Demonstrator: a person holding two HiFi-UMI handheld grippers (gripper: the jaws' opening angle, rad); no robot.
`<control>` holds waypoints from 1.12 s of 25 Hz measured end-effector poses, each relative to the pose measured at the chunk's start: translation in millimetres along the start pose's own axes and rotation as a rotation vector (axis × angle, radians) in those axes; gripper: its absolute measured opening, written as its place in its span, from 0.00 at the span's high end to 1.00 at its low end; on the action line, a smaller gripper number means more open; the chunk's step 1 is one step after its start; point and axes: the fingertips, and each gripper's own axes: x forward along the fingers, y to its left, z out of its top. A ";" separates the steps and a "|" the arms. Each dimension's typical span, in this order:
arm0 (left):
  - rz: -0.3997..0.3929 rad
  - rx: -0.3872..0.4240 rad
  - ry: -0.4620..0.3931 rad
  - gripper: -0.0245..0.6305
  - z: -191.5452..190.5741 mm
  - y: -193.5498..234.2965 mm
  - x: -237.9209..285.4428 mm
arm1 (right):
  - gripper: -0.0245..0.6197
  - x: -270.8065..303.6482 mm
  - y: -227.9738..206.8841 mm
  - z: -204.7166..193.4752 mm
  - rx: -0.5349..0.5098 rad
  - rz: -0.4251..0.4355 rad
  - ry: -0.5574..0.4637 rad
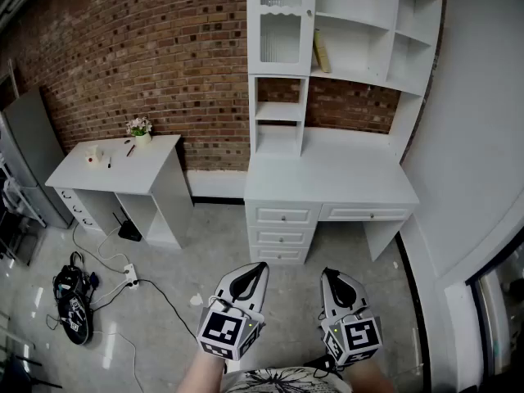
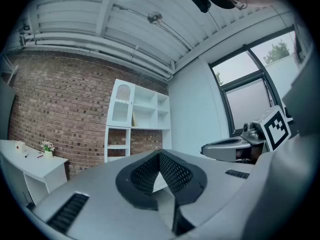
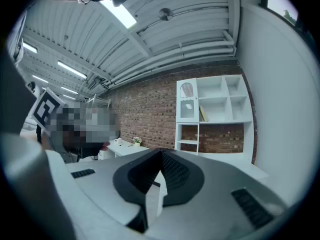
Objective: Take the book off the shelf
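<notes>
A tan book (image 1: 322,51) leans in an upper compartment of the white shelf unit (image 1: 352,23) above the white desk (image 1: 327,178). It also shows small in the left gripper view, the book (image 2: 133,119), and in the right gripper view, the book (image 3: 202,114). My left gripper (image 1: 260,267) and right gripper (image 1: 329,273) hover low over the floor, well short of the desk. Both are shut with nothing between the jaws. The left gripper (image 2: 160,155) and the right gripper (image 3: 161,154) each point toward the shelf unit from a distance.
A smaller white table (image 1: 123,166) with a flower pot (image 1: 140,129) stands left, against the brick wall. Cables and a black bag (image 1: 72,305) lie on the floor at left. Desk drawers (image 1: 282,234) face me. A white wall (image 1: 483,137) runs along the right.
</notes>
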 end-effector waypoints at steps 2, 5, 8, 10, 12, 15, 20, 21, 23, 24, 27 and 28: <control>-0.004 0.003 -0.008 0.95 2.0 -1.0 -0.1 | 0.95 -0.2 0.4 -0.7 0.000 -0.001 0.002; -0.006 0.008 -0.022 0.95 5.7 -1.1 0.7 | 0.95 0.8 0.6 -2.1 0.002 0.003 0.010; 0.004 -0.017 -0.026 0.95 5.3 2.0 1.2 | 0.95 4.2 2.9 -8.0 0.014 0.016 0.041; 0.009 -0.043 -0.021 0.95 4.0 5.8 1.4 | 0.95 6.9 4.0 -9.8 0.009 0.008 0.049; 0.011 -0.052 -0.010 0.95 0.5 8.6 1.0 | 0.95 8.7 4.6 -11.9 -0.003 -0.004 0.053; 0.004 -0.049 0.013 0.95 -7.1 10.8 6.2 | 0.95 13.9 2.6 -17.0 -0.007 -0.005 0.060; 0.002 -0.049 0.023 0.95 -15.4 15.9 26.6 | 0.95 26.4 -11.7 -21.7 -0.006 -0.007 0.058; 0.004 -0.048 0.023 0.95 -16.7 16.3 31.3 | 0.95 29.9 -16.5 -22.1 -0.006 -0.008 0.052; 0.008 -0.049 0.033 0.95 -18.4 17.8 44.1 | 0.95 40.5 -29.9 -20.9 -0.003 -0.019 0.039; 0.009 -0.047 0.036 0.95 -18.1 19.5 52.7 | 0.95 48.0 -37.6 -19.5 0.000 -0.024 0.033; 0.028 -0.032 0.037 0.95 -20.5 30.8 80.7 | 0.95 77.0 -57.2 -22.0 0.004 -0.007 0.023; 0.042 -0.030 0.038 0.95 -22.8 36.4 90.2 | 0.95 87.9 -62.7 -25.4 0.005 0.007 0.022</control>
